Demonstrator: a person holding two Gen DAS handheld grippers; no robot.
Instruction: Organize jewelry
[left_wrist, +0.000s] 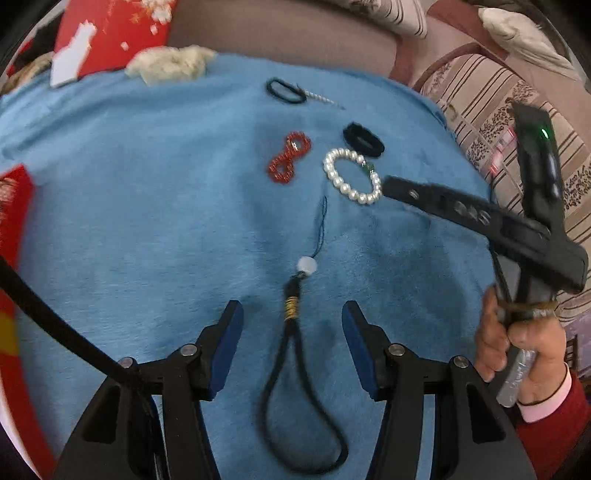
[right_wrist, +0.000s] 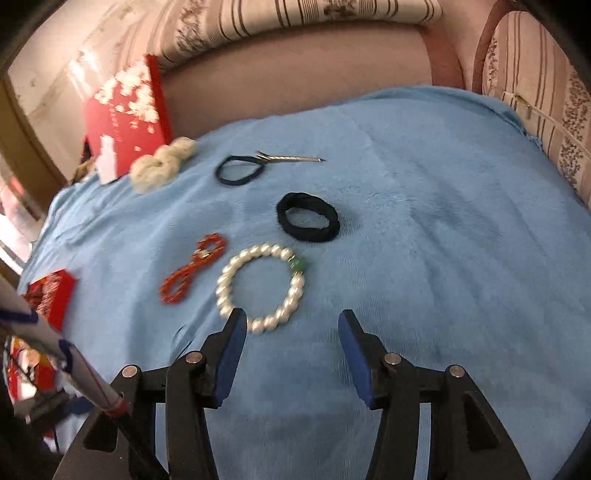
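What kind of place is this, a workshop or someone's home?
Most likely a home living room. A blue plush cloth is spread over a seat, with striped, floral-patterned sofa cushions behind it. A pearl bracelet and a black hair tie lie on the cloth.

Blue plush cloth (right_wrist: 424, 192) spread before a mauve sofa back (right_wrist: 295, 70), striped floral cushions (right_wrist: 535, 92) beside it

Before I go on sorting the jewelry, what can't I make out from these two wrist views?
- Black cord loop, left wrist view: motion blur smears its lower end.
- Pearl bracelet, right wrist view: the right hand-held gripper's finger covers part of its near edge.
- Red box: print blurred, unreadable.
- Red item: cut by the left edge.
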